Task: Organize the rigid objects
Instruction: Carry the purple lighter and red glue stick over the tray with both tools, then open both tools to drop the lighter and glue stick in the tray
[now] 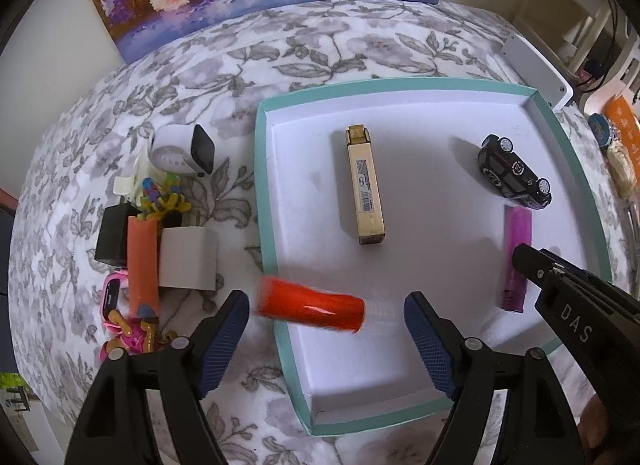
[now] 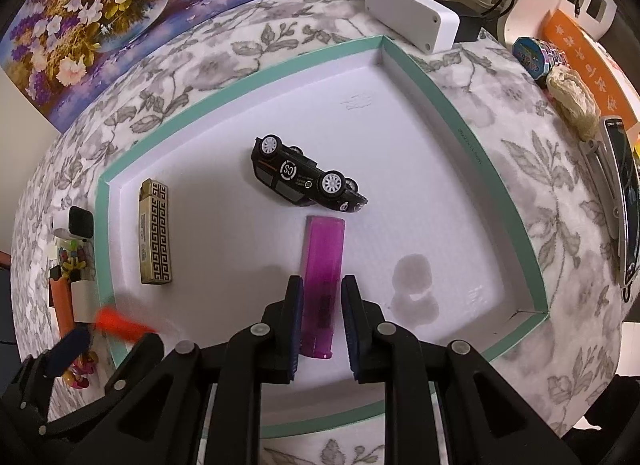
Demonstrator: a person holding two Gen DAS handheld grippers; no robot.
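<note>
A teal-rimmed white tray (image 1: 265,185) (image 2: 436,77) lies on the floral cloth. In it are a gold lighter (image 1: 366,185) (image 2: 155,231), a black toy car (image 1: 514,171) (image 2: 306,179) on its side, and a purple lighter (image 1: 517,249) (image 2: 323,249). My right gripper (image 2: 321,293) (image 1: 528,265) is shut on the purple lighter, which lies flat on the tray floor. My left gripper (image 1: 326,305) (image 2: 72,345) stands wide open. A red lighter (image 1: 310,307) (image 2: 124,323), blurred by motion, sits between its fingers over the tray's left rim, touching neither finger.
Left of the tray is a pile: an orange lighter (image 1: 142,261), a white box (image 1: 188,261), a black box (image 1: 114,237), a white smartwatch (image 1: 180,153) and pink toys (image 1: 120,317). A white device (image 2: 412,17) sits behind the tray, a phone (image 2: 624,201) at right.
</note>
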